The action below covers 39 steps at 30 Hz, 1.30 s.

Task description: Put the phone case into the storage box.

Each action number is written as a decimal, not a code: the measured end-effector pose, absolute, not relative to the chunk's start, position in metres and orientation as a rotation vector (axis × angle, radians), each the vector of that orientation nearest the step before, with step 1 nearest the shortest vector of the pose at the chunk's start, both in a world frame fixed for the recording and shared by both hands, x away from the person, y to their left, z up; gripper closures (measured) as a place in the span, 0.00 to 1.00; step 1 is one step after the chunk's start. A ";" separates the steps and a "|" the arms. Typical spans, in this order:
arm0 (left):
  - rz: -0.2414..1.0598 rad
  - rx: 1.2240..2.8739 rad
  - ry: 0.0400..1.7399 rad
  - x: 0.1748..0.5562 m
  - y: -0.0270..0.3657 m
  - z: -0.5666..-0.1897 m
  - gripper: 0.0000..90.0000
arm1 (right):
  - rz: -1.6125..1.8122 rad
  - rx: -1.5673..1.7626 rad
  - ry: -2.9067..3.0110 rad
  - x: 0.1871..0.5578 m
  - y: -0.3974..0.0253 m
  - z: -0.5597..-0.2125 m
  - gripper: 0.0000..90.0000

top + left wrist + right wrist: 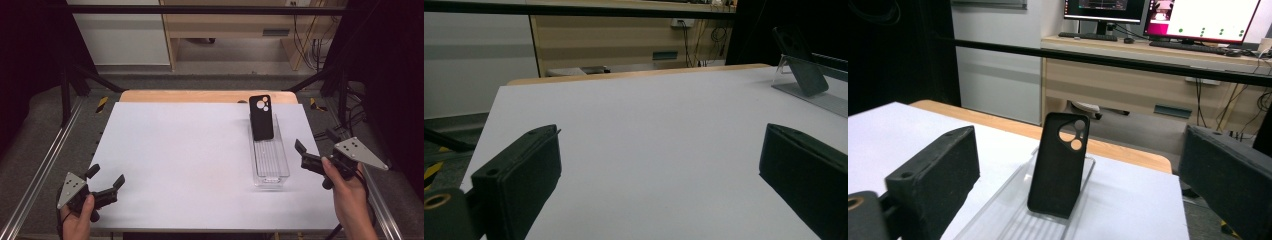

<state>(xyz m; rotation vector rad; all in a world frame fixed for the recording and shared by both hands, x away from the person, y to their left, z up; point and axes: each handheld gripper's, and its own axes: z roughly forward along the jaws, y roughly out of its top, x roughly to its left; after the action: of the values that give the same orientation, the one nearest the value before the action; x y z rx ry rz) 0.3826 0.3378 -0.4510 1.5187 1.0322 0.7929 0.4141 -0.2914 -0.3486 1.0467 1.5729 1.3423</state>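
A: How is the high view set?
B: It is placed above the near edge of the white table [190,165], faced forward and down; the whole top is taken in, the phone case [261,117] seen far right.

A: The left gripper view?
B: It is carried low, close over the table [649,130], aimed across it; the phone case [800,62] is caught well off at upper right.

A: The right gripper view?
B: It is held near the phone case [1059,165], faced toward the desk [1148,75] beyond it. The case and table are shared by all three.
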 end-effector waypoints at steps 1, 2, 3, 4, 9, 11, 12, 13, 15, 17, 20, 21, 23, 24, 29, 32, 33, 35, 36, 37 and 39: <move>0.793 1.519 1.033 0.383 0.338 -0.451 0.04 | 1.344 1.046 1.581 0.413 -0.292 -0.350 0.04; 0.792 1.519 1.033 0.383 0.338 -0.451 0.04 | 1.343 1.038 1.589 0.413 -0.292 -0.352 0.04; 0.793 1.518 1.033 0.382 0.338 -0.451 0.04 | 1.343 1.034 1.588 0.412 -0.292 -0.354 0.04; 0.794 1.518 1.033 0.382 0.338 -0.451 0.04 | 1.343 1.032 1.583 0.410 -0.293 -0.357 0.04; 0.796 1.518 1.034 0.382 0.338 -0.451 0.04 | 1.336 1.026 1.588 0.405 -0.294 -0.367 0.04; 0.807 1.516 1.039 0.382 0.338 -0.451 0.04 | 1.330 1.046 1.607 0.402 -0.295 -0.372 0.04; 0.800 1.514 1.038 0.382 0.338 -0.451 0.04 | 1.330 1.056 1.613 0.401 -0.296 -0.375 0.03; 0.806 1.514 1.041 0.382 0.339 -0.451 0.04 | 1.339 1.069 1.614 0.400 -0.297 -0.377 0.01; 0.807 1.511 1.043 0.382 0.339 -0.451 0.04 | 1.364 1.098 1.628 0.399 -0.300 -0.383 0.02; 0.807 1.514 1.041 0.382 0.339 -0.451 0.04 | 1.390 1.118 1.647 0.397 -0.303 -0.388 0.02; 0.801 1.516 1.037 0.382 0.338 -0.451 0.04 | 1.395 1.127 1.654 0.394 -0.307 -0.395 0.03; 0.801 1.517 1.037 0.382 0.338 -0.451 0.04 | 1.387 1.120 1.654 0.392 -0.308 -0.398 0.04; 0.801 1.517 1.038 0.382 0.338 -0.451 0.04 | 1.386 1.125 1.653 0.389 -0.310 -0.402 0.04; 0.801 1.517 1.038 0.382 0.338 -0.451 0.04 | 1.383 1.122 1.649 0.388 -0.311 -0.405 0.04; 0.803 1.516 1.036 0.382 0.337 -0.451 0.04 | 1.387 1.119 1.633 0.381 -0.315 -0.414 0.07; 0.804 1.517 1.037 0.382 0.338 -0.451 0.04 | 1.393 1.108 1.622 0.378 -0.316 -0.417 0.07; 0.802 1.517 1.037 0.382 0.338 -0.451 0.04 | 1.395 1.108 1.623 0.377 -0.316 -0.417 0.07; 0.803 1.516 1.037 0.382 0.337 -0.451 0.04 | 1.397 1.103 1.626 0.375 -0.316 -0.419 0.06; 0.803 1.517 1.036 0.382 0.337 -0.451 0.04 | 1.396 1.099 1.631 0.375 -0.316 -0.420 0.06; 0.803 1.518 1.036 0.382 0.337 -0.451 0.04 | 1.397 1.099 1.633 0.374 -0.316 -0.422 0.05; 0.802 1.518 1.035 0.382 0.337 -0.451 0.04 | 1.395 1.092 1.636 0.373 -0.315 -0.424 0.04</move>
<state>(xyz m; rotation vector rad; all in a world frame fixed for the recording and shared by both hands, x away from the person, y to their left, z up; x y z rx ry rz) 0.3823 0.3370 -0.4510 1.5181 1.0353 0.8020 0.3726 -0.3155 -0.4242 1.0916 1.6360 1.3948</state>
